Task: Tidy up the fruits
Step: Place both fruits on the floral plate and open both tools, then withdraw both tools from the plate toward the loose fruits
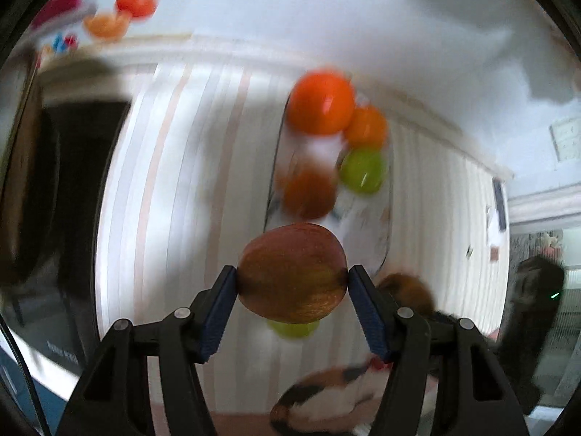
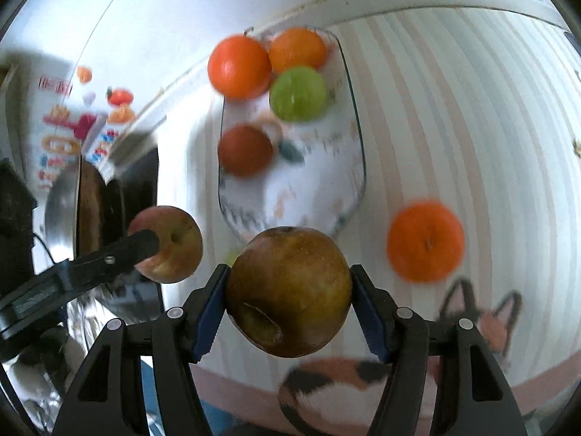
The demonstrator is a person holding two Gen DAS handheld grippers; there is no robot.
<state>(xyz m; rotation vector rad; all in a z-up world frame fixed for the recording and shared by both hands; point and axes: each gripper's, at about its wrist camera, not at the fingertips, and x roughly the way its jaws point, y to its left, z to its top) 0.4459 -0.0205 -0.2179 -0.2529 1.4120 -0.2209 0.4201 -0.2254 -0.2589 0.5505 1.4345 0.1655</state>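
While both of my grippers were loaded, the thing that mattered was where the glass tray (image 2: 357,138) lay from each of them. My left gripper (image 1: 292,279) was clamped on a red apple (image 1: 290,272), its blue pads pressing the fruit's two flanks, and in the left wrist view the tray stood straight ahead and below, its long axis running away from me. My right gripper (image 2: 288,292) gripped a brownish apple (image 2: 288,290) with a scar low on its skin, stem end turned up, and from that side too the tray lay ahead, a little above the held fruit in the picture.

The tray's far end was already crowded: two orange fruits (image 2: 239,67), a green one (image 2: 297,92), and a dark red one (image 2: 245,150) nearer the middle. The near end looked bare, so I judged that both apples belonged there. A loose orange (image 2: 425,241) sat on the striped cloth (image 2: 472,109) to the right of the tray, just beside my right gripper's path, not yet gathered. Neither hand looked clearly nearer; the blur left that unsettled.
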